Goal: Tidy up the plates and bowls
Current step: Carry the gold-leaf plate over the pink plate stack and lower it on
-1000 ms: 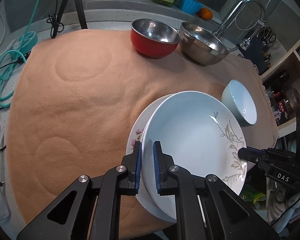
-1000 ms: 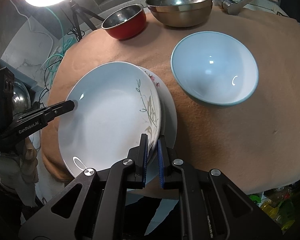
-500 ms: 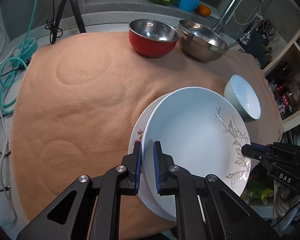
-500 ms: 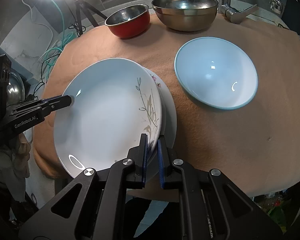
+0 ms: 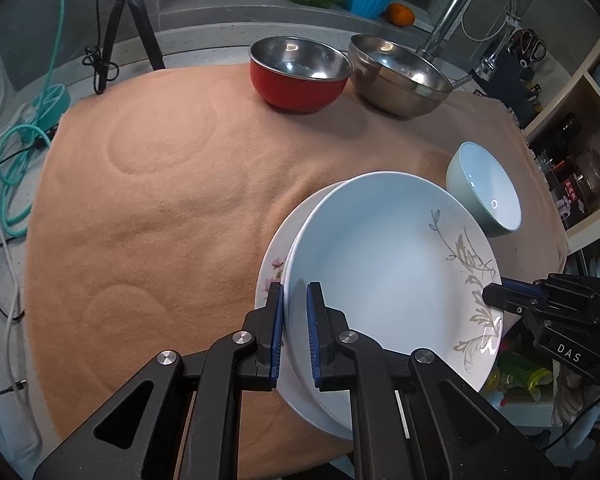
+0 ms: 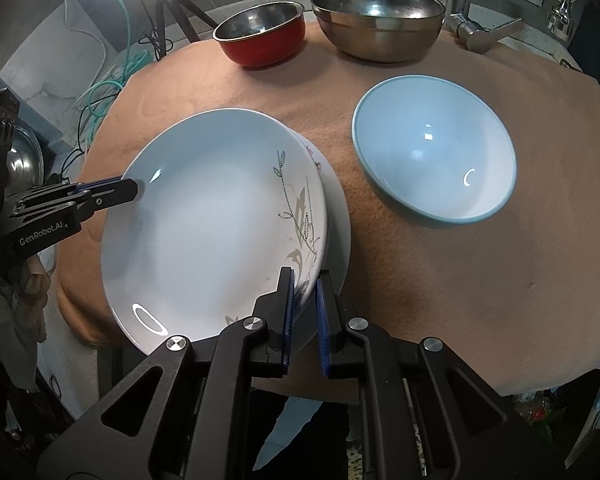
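Both grippers clamped on one plate

Now I have the left gripper and right gripper each pinching opposite rims of the leaf-pattern plate. It sits tilted over a flowered plate on the cloth-covered bench, near the blue bowl.

- The right gripper clamps the near rim of a white plate with a leaf pattern.
- The left gripper grips that plate's left rim.
- This plate lies over a second white plate, whose edge shows on its right.
- A pale blue bowl stands upright to the right, apart from the plates, on the peach cloth.
- At the far edge stand a red bowl and a steel bowl, side by side.
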`<state>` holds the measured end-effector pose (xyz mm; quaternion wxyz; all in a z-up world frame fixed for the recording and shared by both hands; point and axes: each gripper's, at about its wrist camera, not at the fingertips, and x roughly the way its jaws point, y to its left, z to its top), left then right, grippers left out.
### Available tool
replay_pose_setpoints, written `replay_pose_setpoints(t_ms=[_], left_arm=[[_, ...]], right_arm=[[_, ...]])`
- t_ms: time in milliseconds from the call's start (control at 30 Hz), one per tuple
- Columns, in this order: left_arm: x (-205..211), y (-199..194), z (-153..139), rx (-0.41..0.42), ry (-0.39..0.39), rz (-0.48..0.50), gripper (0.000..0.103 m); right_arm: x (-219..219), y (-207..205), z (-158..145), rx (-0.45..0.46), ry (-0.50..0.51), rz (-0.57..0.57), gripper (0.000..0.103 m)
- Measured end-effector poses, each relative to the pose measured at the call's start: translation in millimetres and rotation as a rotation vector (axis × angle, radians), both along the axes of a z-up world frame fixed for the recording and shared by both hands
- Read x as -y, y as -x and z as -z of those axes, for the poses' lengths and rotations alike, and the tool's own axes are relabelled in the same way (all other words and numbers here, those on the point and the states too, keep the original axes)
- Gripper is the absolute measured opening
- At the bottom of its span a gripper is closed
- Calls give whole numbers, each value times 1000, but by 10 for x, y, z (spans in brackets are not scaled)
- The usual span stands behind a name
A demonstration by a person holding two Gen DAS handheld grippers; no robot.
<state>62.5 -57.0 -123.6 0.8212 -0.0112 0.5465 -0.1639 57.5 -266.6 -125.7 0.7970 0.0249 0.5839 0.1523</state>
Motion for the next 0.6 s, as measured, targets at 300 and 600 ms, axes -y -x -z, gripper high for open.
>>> replay_pose_setpoints(t_ms=[300, 600], left_arm=[[6, -5, 4, 2, -10, 3, 10], [-32, -24, -17, -12, 15, -17, 10]], right_arm=[[78, -17, 8, -22, -54, 37, 11], [128, 1, -78, 16, -58, 38, 11]])
